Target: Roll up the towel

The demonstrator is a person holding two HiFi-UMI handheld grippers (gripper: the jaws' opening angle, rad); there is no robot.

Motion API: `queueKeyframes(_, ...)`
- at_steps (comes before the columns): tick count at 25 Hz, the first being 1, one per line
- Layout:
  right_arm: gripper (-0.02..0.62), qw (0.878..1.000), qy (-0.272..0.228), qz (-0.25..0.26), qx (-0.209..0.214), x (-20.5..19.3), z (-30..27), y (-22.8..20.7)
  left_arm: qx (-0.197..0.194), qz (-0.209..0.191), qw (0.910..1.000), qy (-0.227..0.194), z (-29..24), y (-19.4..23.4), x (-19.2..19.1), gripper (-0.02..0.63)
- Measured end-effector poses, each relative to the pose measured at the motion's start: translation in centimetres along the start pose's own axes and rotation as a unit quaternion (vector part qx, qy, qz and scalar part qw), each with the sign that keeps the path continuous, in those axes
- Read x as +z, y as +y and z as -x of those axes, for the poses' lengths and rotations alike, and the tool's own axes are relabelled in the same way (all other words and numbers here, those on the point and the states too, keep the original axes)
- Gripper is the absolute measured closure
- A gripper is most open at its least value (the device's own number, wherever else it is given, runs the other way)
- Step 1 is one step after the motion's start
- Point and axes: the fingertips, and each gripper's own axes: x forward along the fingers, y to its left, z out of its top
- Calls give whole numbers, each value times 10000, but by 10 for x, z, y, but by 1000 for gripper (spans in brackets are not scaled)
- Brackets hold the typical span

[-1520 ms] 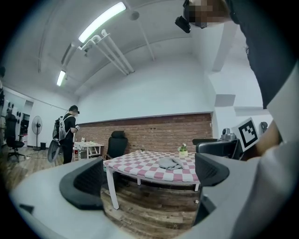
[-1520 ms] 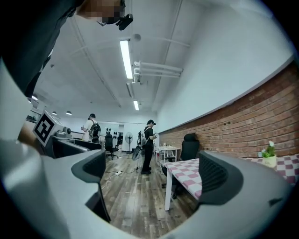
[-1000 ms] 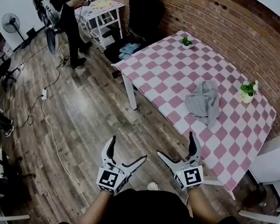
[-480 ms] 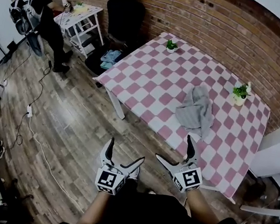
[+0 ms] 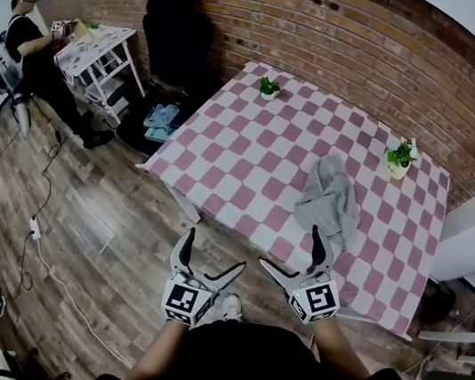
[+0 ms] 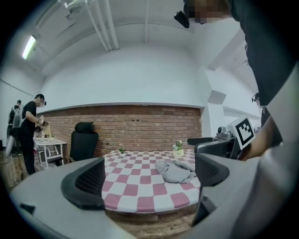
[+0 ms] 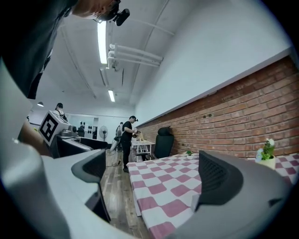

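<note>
A crumpled grey towel [image 5: 330, 205] lies on the pink-and-white checked table [image 5: 250, 169], near its front right part. It also shows in the left gripper view as a loose heap [image 6: 175, 172] between the jaws' line of sight. My left gripper [image 5: 215, 251] hangs open over the wooden floor, short of the table's front edge. My right gripper [image 5: 291, 248] is open too, its upper fingertip just below the towel's near end. Neither holds anything. The right gripper view looks along the table's edge [image 7: 163, 191]; the towel is out of that view.
Two small potted plants [image 5: 269, 87] [image 5: 399, 156] stand at the table's far side by the brick wall. A black office chair [image 5: 178, 30] and a blue cloth [image 5: 161, 116] on the floor sit left of the table. A person [image 5: 28, 41] stands by a white side table [image 5: 100, 40].
The view has swung left to right, so the table and towel now sit more centred and closer to both grippers. Both grippers stay open and empty.
</note>
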Motion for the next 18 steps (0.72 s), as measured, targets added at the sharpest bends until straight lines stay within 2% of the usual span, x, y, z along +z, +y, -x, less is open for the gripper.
queueKeyframes(4,3,9998,166,-21,-129,-6,-18,-4,-304,-9,9995,-34,-19,17,3,14)
queueKeyframes(8,3,9987,256,-109,-434,-11,-24,-11,-660,14,9977,128,-38,25,-6,15)
queueKeyframes(18,3,9871,539,-435,-1443,-34,7,-64,-1797,-44,9834,233,-101,-10,-10,25)
